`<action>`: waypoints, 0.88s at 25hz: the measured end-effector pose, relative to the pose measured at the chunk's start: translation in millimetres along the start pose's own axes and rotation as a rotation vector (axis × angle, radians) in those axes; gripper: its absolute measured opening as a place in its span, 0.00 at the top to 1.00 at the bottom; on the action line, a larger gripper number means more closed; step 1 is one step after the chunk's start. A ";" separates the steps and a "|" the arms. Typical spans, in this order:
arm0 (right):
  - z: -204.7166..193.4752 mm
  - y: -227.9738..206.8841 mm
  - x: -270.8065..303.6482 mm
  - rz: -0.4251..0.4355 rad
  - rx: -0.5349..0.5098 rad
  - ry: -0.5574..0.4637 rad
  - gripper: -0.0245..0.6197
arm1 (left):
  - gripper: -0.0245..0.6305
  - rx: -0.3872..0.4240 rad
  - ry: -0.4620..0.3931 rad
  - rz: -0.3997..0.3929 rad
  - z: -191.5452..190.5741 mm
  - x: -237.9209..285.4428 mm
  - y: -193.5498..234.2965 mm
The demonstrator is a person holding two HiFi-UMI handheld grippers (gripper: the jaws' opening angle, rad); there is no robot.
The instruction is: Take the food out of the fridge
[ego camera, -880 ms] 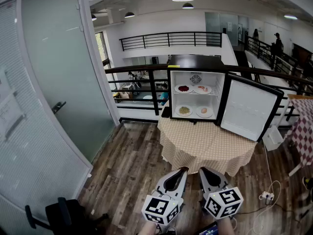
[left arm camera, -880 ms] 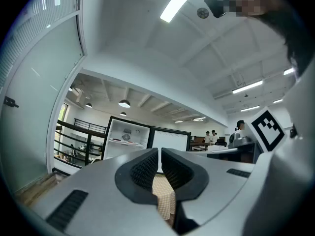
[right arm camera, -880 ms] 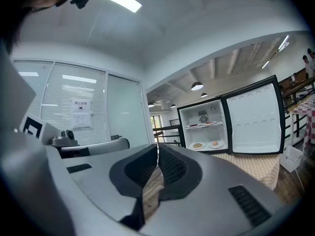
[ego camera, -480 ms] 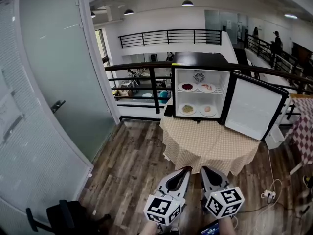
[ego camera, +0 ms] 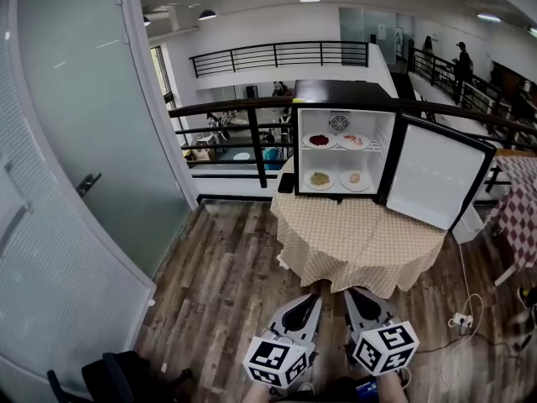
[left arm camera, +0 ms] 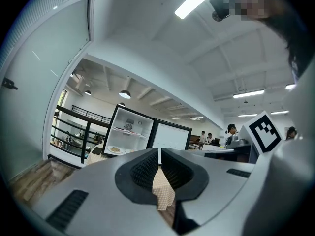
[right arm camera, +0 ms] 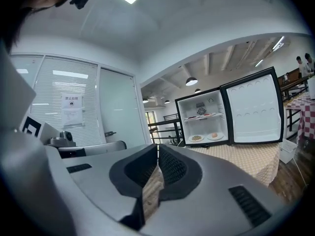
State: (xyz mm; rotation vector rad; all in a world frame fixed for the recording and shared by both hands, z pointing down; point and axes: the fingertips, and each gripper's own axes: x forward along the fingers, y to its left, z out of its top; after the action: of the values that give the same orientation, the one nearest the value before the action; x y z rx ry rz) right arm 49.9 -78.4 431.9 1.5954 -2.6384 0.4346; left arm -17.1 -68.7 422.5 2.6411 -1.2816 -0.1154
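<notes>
A small black fridge (ego camera: 340, 95) stands on a round table with a checked cloth (ego camera: 361, 242), its door (ego camera: 432, 181) swung open to the right. Two plates of food sit on the upper shelf (ego camera: 336, 141) and two more plates (ego camera: 337, 179) on the lower level. The fridge also shows in the left gripper view (left arm camera: 129, 132) and the right gripper view (right arm camera: 204, 119). My left gripper (ego camera: 312, 295) and right gripper (ego camera: 351, 295) are side by side at the bottom of the head view, well short of the table, both shut with nothing between the jaws.
A frosted glass door (ego camera: 101, 133) and wall fill the left side. A black railing (ego camera: 226, 112) runs behind the table. Cables and a power strip (ego camera: 460, 319) lie on the wood floor at right. A red checked table (ego camera: 516, 217) stands at the far right.
The view has shifted a little towards the fridge and table, which sit slightly lower and larger in the head view. Both grippers stay shut and side by side.
</notes>
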 end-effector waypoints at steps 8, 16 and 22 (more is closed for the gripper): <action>-5.6 -7.1 -20.2 -0.022 0.012 0.028 0.93 | 0.92 -0.050 0.020 -0.064 -5.0 4.6 -23.9; -6.9 -14.7 -6.9 -0.022 0.042 0.026 0.93 | 0.92 -0.021 0.054 -0.067 -8.1 12.8 -17.3; 0.7 -20.3 16.1 0.002 0.032 0.048 0.93 | 0.92 -0.019 0.048 -0.034 -3.5 28.5 -0.4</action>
State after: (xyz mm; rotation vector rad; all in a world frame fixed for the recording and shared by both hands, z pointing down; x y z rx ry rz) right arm 60.0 -101.4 438.4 1.5704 -2.6121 0.5113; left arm 1.5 -90.2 426.3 2.6337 -1.2152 -0.0691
